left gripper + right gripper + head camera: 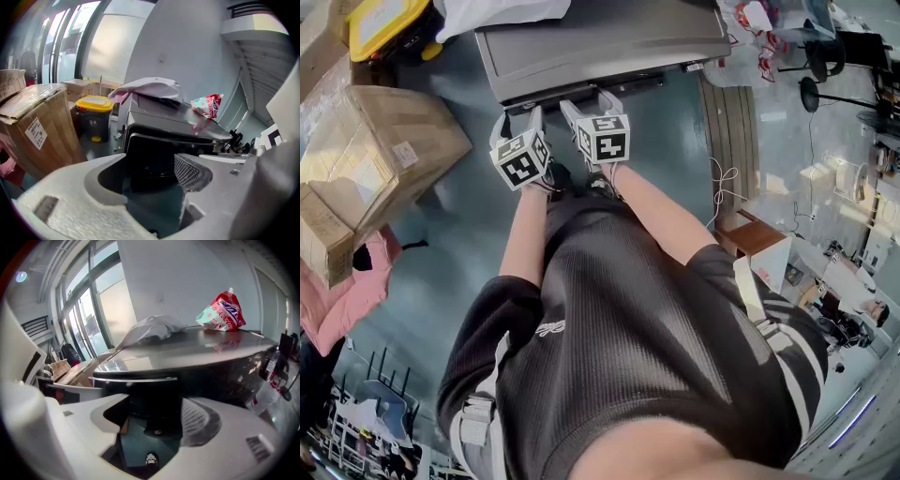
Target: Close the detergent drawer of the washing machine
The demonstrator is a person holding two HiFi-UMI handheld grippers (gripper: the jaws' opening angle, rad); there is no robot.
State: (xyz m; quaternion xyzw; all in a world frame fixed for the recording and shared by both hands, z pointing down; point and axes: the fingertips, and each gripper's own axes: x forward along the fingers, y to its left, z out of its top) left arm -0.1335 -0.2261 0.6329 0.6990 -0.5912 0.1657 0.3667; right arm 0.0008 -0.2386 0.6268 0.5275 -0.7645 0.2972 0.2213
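The left claw [150,174] and the right claw [150,416] hang side by side just in front of the glossy grey metal washing machine [600,37]. Both stand wide apart with nothing between their pads. The dark detergent drawer front [145,150] sits straight ahead at the machine's upper front. Whether it is flush, I cannot tell.

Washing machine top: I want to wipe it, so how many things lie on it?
2: a white cloth at the left and a red pouch at the right in the right gripper view. More may hide behind them.
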